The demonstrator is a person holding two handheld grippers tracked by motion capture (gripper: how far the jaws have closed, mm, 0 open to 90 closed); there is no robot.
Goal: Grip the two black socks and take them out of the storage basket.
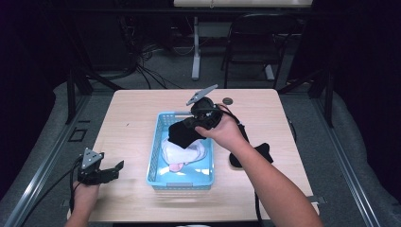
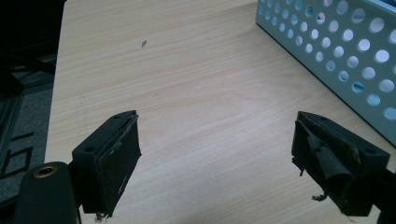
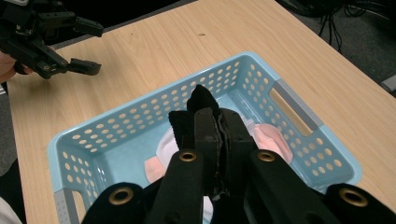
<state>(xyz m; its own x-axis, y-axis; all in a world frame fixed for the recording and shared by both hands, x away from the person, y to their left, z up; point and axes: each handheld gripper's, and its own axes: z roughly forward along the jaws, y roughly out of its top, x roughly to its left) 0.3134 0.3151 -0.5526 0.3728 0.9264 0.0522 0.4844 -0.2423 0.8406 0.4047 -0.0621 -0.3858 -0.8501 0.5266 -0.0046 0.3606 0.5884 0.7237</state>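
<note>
At frame centre, the right gripper (image 1: 201, 124) is clamped on a black sock (image 1: 182, 134) above the blue perforated basket (image 1: 156, 156), which holds 1 white-and-pink sock (image 1: 182, 152). At lower left, the left gripper (image 1: 113, 170) hovers with jaws apart over the wooden table (image 1: 132, 118). No writing is readable.

Bare table (image 1: 132, 123) lies open left of the basket (image 1: 156, 156), whose perforated wall blocks passage rightward.

The left gripper (image 1: 101, 172) is held low at the near left of the bench, its jaws spread wide apart with nothing between them, and the left hand (image 1: 85, 196) is seen behind it. The right gripper (image 1: 201, 118) is held higher, farther forward, by the right hand (image 1: 227, 132); its jaws are pressed together on a black cloth (image 3: 198, 109), with the forearm stretched out from the lower right.
</note>
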